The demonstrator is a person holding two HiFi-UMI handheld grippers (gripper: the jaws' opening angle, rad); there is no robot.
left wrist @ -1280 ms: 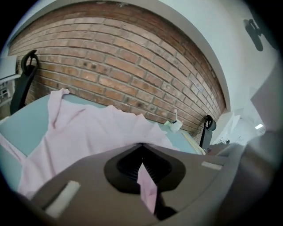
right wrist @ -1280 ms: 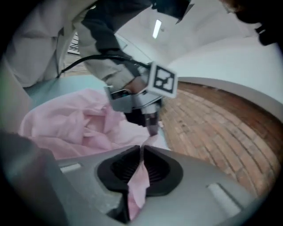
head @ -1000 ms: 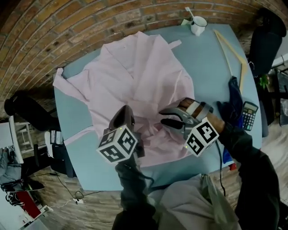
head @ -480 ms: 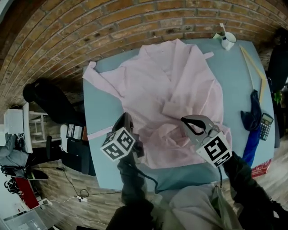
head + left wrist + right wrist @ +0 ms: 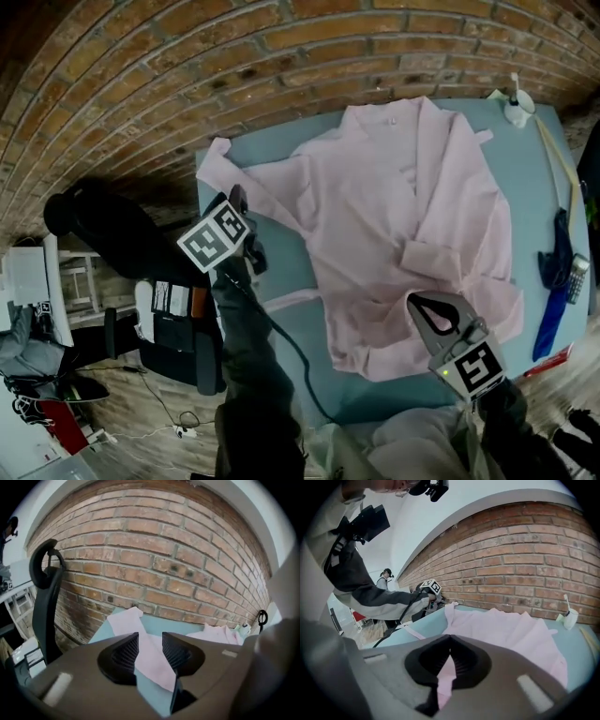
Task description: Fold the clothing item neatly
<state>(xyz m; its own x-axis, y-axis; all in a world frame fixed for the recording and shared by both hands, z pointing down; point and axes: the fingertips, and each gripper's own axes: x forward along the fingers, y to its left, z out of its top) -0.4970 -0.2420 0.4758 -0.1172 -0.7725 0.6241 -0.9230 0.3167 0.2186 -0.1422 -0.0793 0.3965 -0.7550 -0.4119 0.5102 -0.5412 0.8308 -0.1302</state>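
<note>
**Left tongs poised over the far-left sleeve, right tongs pinching the near hem**

The pink garment lies spread open on the blue bench, collar at the far side. Its sleeve stretches out to the far left, long axis running from the cuff at the bench corner back rightward to the body. The left tongs sit at that sleeve, their jaws just opened and standing apart. The cloth shows in the gap, but the pads are not pressing on it. The right tongs are pressed together on the hem at the near right, well apart from the sleeve. Any sleeve fold therefore probably falls to the left hand, carrying the cuff rightward.
</note>
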